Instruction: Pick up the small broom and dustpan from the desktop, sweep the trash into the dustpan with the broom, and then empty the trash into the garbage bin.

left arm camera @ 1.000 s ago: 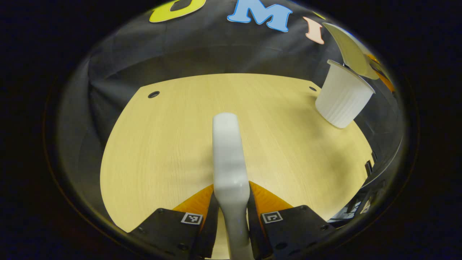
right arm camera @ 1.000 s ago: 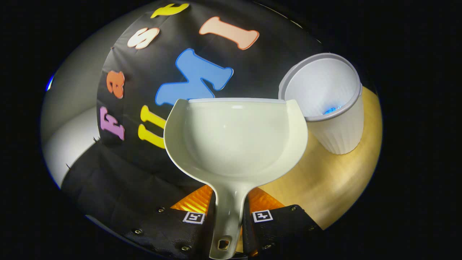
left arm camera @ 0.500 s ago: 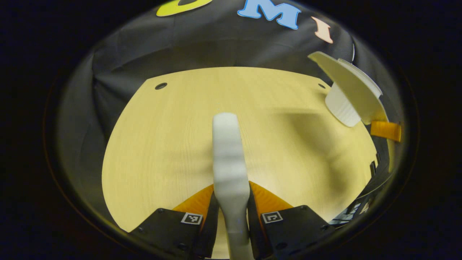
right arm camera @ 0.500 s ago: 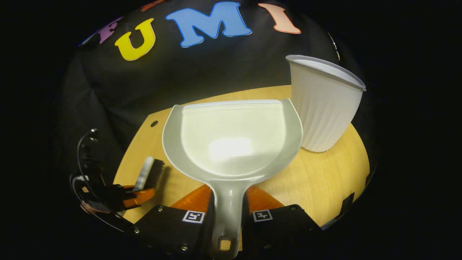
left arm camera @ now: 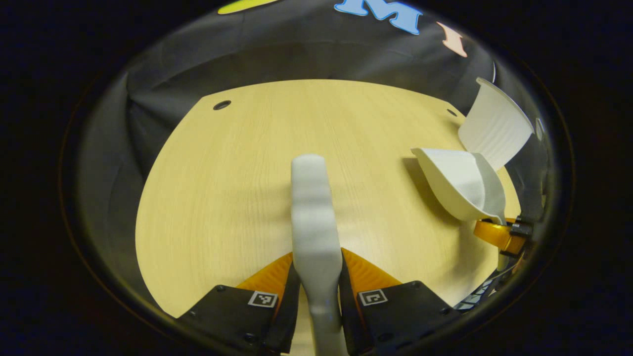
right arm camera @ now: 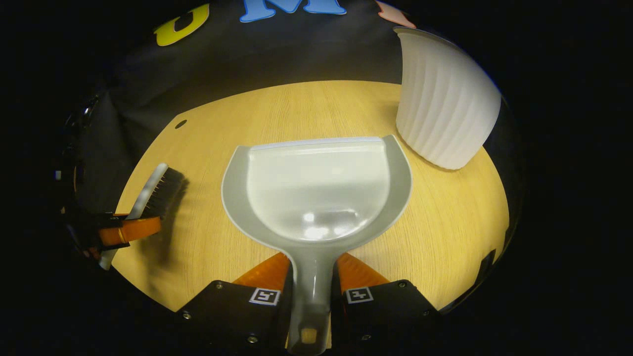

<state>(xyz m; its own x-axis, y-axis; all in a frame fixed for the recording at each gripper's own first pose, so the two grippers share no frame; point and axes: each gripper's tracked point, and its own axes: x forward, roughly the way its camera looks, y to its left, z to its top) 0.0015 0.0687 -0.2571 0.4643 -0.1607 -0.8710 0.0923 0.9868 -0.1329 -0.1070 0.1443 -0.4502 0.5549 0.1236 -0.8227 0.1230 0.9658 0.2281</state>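
- Dustpan level and low over the wooden surface, pan bare of trash, handle clamped between the fingers of the right gripper; seen side-on from the left gripper view, mouth turned away from the bin.
- Broom held by its pale handle, pinched tight in the fingers of the left gripper; from the right gripper view, dark bristles angled down toward the surface, well left of the dustpan.
- White ribbed bin standing upright at the far right edge, just beyond the pan's right corner; contents hidden from here.
- No trash visible on the surface; sweeping and emptying judged likely done, tools probably due to be set down.
- Risk: a rightward swing of the pan clipping the light bin and tipping it over the near edge.
- Risk: a long handle in a narrow pinch twisting on contact, bristles dragging across the surface.
- Elsewhere, small holes in the far corners of the surface, black cloth behind; nothing between broom and pan.
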